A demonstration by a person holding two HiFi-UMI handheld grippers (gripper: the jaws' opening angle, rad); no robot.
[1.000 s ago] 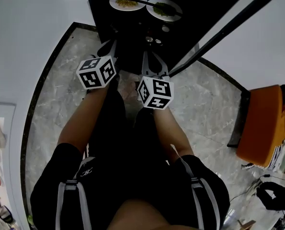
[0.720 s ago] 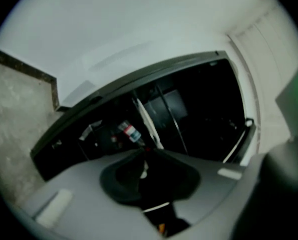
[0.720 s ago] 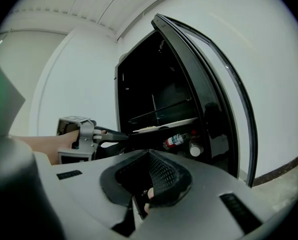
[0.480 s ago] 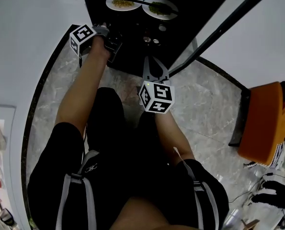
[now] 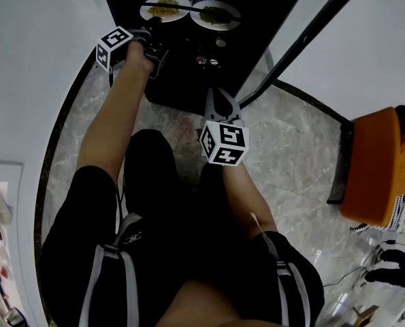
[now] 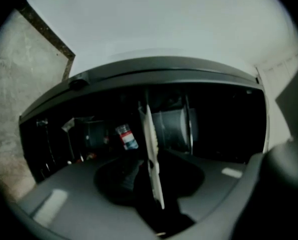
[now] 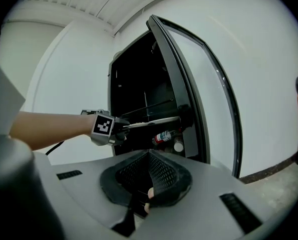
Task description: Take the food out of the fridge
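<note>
Two white plates of food sit side by side on a shelf in the dark open fridge: the left plate (image 5: pixel 165 7) holds yellowish food, the right plate (image 5: pixel 215 14) green food. My left gripper (image 5: pixel 152 27), rolled on its side, reaches into the fridge at the near rim of the left plate. Its jaws have just been opening. In the left gripper view the plate rim (image 6: pixel 151 144) runs edge-on between the open jaws of that gripper (image 6: pixel 154 171). The right gripper view shows the same plate (image 7: pixel 154 122) sticking out from it. My right gripper (image 5: pixel 220 106) hangs shut and empty before the fridge.
The fridge door (image 7: pixel 204 99) stands open to the right, with a bottle (image 7: pixel 164 136) and small jars (image 5: pixel 209 60) on its lower shelves. An orange seat (image 5: pixel 379 169) stands on the marble floor (image 5: pixel 290 148) at the right. White walls flank the fridge.
My left gripper moved forward and left from beside the right one into the fridge, rolled onto its side, and opened its jaws at the left plate. The right gripper barely shifted.
</note>
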